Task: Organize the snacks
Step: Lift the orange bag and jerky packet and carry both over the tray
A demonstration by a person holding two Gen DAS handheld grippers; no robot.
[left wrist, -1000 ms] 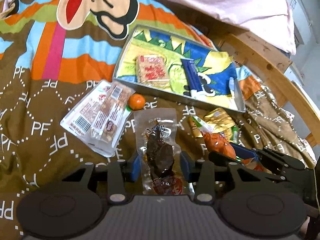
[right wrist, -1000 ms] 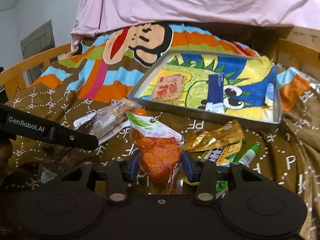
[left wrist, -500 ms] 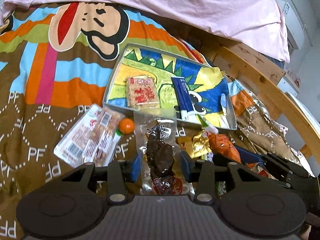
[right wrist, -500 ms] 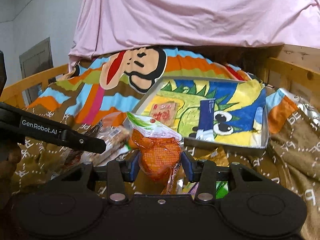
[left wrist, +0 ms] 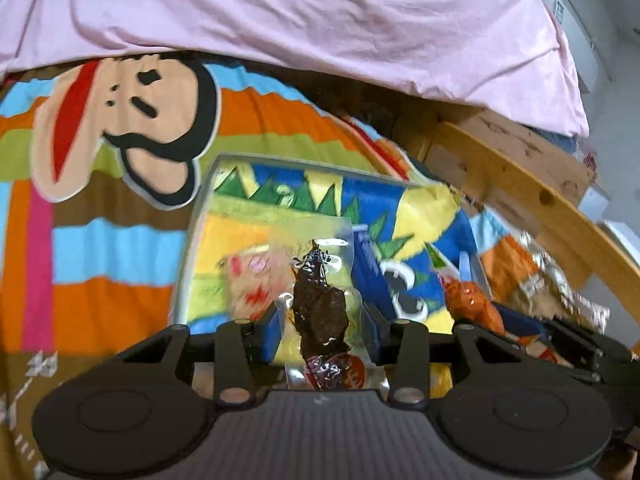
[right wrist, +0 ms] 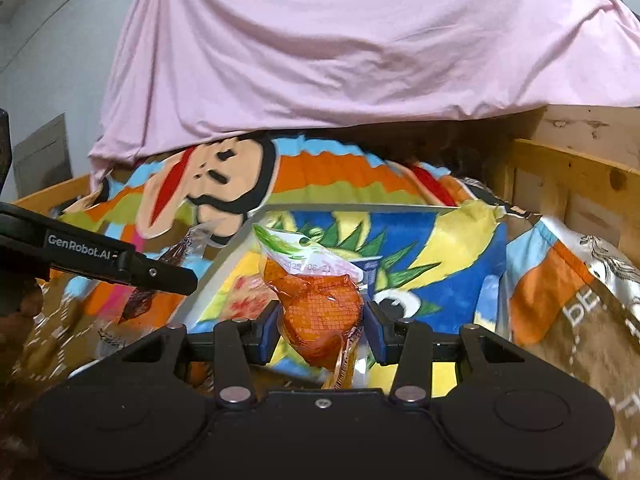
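Note:
My left gripper (left wrist: pixel 320 328) is shut on a clear packet of dark dried meat (left wrist: pixel 320 312) and holds it above the near edge of the tray (left wrist: pixel 200 216). My right gripper (right wrist: pixel 320 332) is shut on an orange snack packet (right wrist: pixel 320 312) with a white-green top, held over the tray (right wrist: pixel 240 244). The tray has a bright dinosaur lining and holds a red-printed cracker packet (left wrist: pixel 248 280) and a blue stick pack (left wrist: pixel 370 268). The right gripper with its orange packet (left wrist: pixel 472 304) shows at the right of the left wrist view. The left gripper arm (right wrist: pixel 100 260) shows at the left of the right wrist view.
A striped monkey-print blanket (left wrist: pixel 100 240) covers the bed. A pink sheet (right wrist: pixel 360 48) hangs behind the tray. A wooden bed rail (left wrist: pixel 520 184) runs along the right. A silvery printed wrapper (left wrist: pixel 560 292) lies right of the tray.
Both grippers have lifted and moved forward toward the tray, each still holding its packet. The loose snacks on the blanket have dropped out of view.

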